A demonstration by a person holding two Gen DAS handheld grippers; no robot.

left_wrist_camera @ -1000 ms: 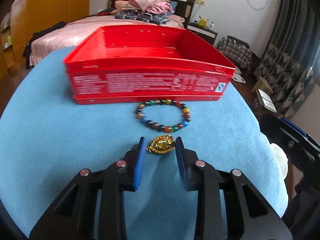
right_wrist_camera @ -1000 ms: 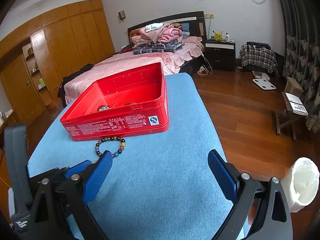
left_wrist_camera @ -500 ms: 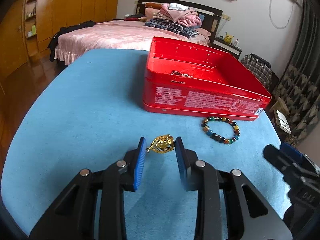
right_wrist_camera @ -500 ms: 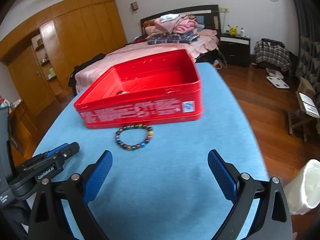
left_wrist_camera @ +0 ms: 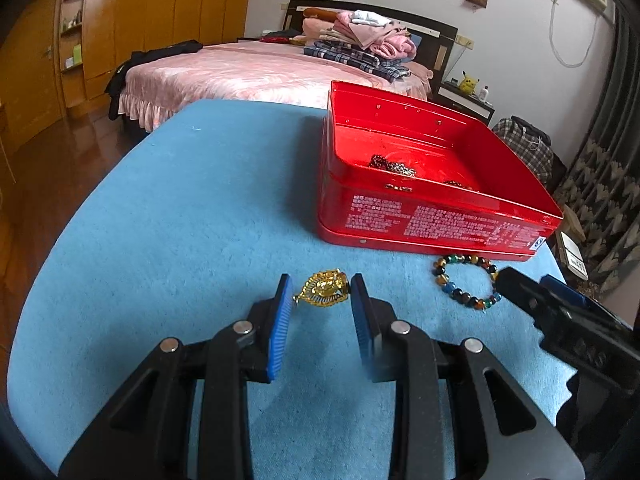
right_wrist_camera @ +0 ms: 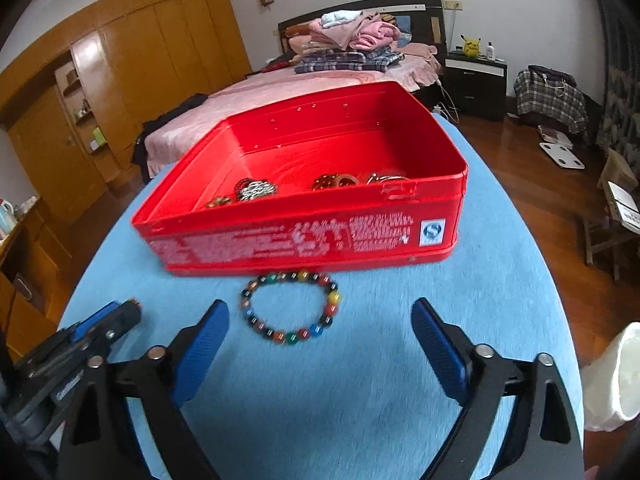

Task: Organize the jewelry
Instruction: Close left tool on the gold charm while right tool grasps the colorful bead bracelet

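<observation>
An open red tin box (left_wrist_camera: 440, 216) (right_wrist_camera: 300, 236) stands on a blue-clothed table (left_wrist_camera: 180, 220) (right_wrist_camera: 500, 260). Several jewelry pieces (right_wrist_camera: 256, 190) lie inside it. My left gripper (left_wrist_camera: 320, 296) is shut on a gold pendant (left_wrist_camera: 322, 289), held a little above the cloth, left of and nearer than the box. A multicoloured bead bracelet (right_wrist_camera: 288, 338) (left_wrist_camera: 450, 288) lies flat just before the box's front wall. My right gripper (right_wrist_camera: 319, 312) is low over it, jaws wide and closing. The bracelet lies between and just beyond the fingertips, which do not touch it.
The table's rounded edge drops to a wooden floor on all sides. A white roll (right_wrist_camera: 612, 376) stands off the right edge. A bed with folded clothes (right_wrist_camera: 348, 40) lies behind the box. The left gripper's tip (right_wrist_camera: 108, 320) shows at the lower left of the right wrist view.
My left gripper carried the pendant leftward, so the box now sits to its right. My right gripper moved in over the bracelet and its jaws narrowed slightly.
</observation>
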